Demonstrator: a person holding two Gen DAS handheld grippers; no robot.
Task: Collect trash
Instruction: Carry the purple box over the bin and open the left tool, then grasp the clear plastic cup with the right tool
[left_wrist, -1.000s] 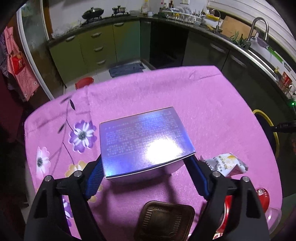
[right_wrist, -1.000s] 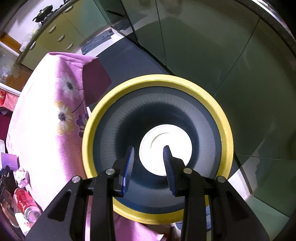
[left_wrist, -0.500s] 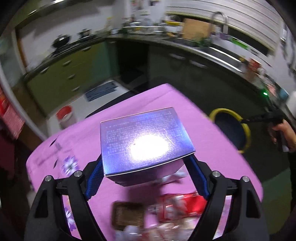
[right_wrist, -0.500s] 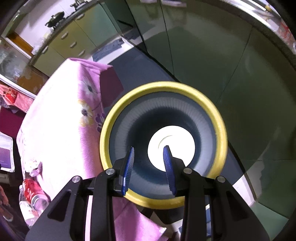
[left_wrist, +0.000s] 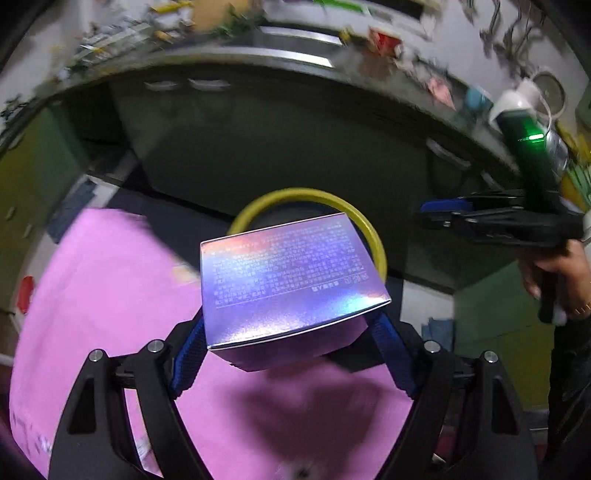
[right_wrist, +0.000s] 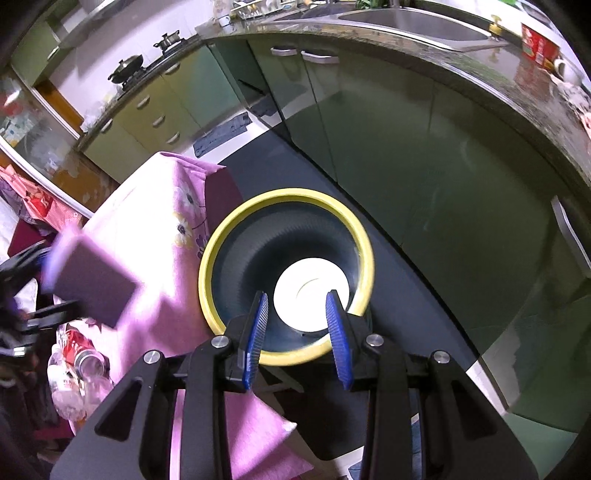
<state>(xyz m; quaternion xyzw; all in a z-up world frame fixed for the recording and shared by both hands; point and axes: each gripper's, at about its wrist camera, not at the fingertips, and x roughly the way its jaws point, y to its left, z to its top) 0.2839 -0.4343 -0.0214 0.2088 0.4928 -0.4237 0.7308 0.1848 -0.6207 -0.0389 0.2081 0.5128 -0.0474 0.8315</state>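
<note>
A pink cloth covers the table beside the green cabinets. On the floor just off its corner stands the yellow-rimmed bin, a white disc at its bottom. The left gripper clamps a shiny purple box above the table edge, near the bin. The right gripper hangs over the bin, fingers narrowly apart, empty.

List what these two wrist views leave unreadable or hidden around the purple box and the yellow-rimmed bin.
- Purple box: print too small to read in the left wrist view; motion-blurred in the right wrist view.
- Bin: the box hides most of it in the left wrist view; only its yellow rim shows.
- Red can and bottles: crowded at the right wrist view's edge, labels illegible.
- Countertop items, left wrist view: smeared by motion blur.
</note>
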